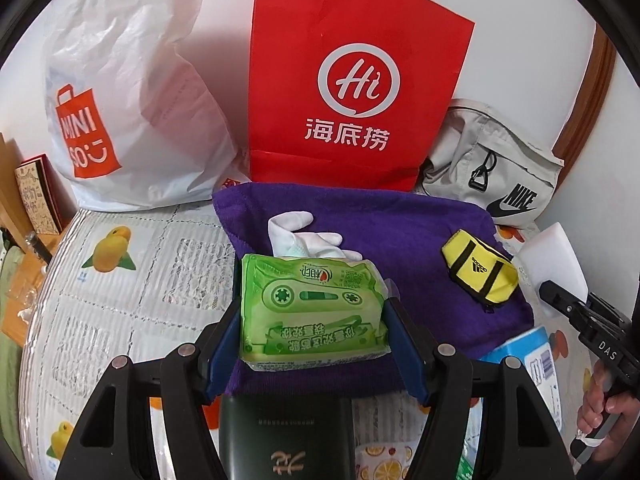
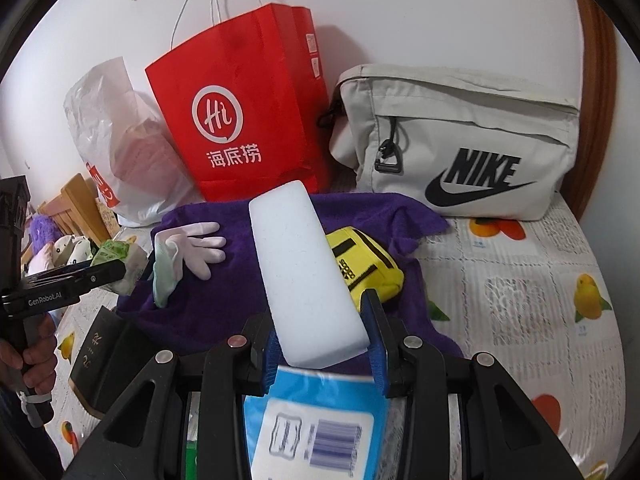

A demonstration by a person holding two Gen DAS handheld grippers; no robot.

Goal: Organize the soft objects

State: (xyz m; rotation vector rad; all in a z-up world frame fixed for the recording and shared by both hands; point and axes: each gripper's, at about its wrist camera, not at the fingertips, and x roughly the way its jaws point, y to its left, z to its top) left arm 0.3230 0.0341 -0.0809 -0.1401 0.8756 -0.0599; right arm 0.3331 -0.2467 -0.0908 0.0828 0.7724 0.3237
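Observation:
My left gripper (image 1: 312, 340) is shut on a green tissue pack (image 1: 312, 312) and holds it over the near edge of a purple towel (image 1: 380, 216). My right gripper (image 2: 320, 344) is shut on a white sponge block (image 2: 304, 272), held tilted above the same towel (image 2: 248, 280). A white glove (image 1: 304, 236) and a small yellow Adidas pouch (image 1: 480, 272) lie on the towel. In the right wrist view the glove (image 2: 196, 246) is left of the sponge and the pouch (image 2: 368, 264) is right behind it.
A red paper bag (image 1: 352, 80), a white Miniso plastic bag (image 1: 132, 92) and a beige Nike bag (image 2: 460, 140) stand against the wall. A dark box (image 1: 286, 436) and a blue pack (image 2: 312, 428) lie on the fruit-print tablecloth (image 2: 520, 280).

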